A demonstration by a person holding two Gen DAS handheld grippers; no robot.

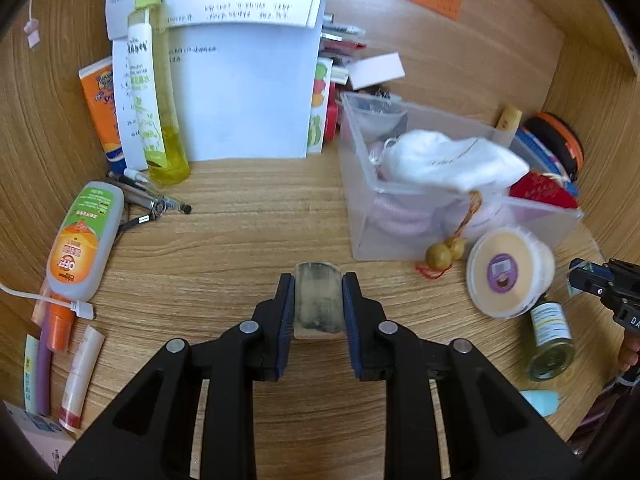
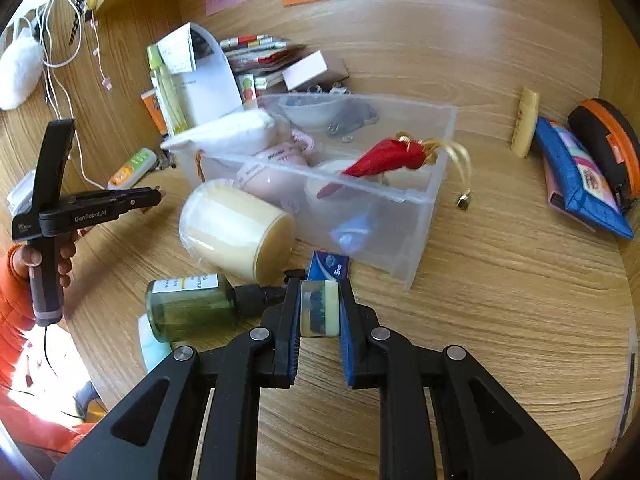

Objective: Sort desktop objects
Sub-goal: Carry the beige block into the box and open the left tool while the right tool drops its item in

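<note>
The right gripper (image 2: 319, 312) had its fingers clamped on a small clear block (image 2: 320, 309), held above the worktop (image 2: 500, 300) near the clear bin (image 2: 424, 200). The left gripper (image 1: 318, 304) likewise pinched a pale block (image 1: 319, 304). Either smooth block could slip, and the overfilled bin's white pouch (image 1: 452, 160) could obstruct placement.

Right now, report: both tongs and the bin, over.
Left tongs shut on pale block. Right tongs shut on clear block. Clear bin crowded; blue packet ahead of right tongs.
</note>
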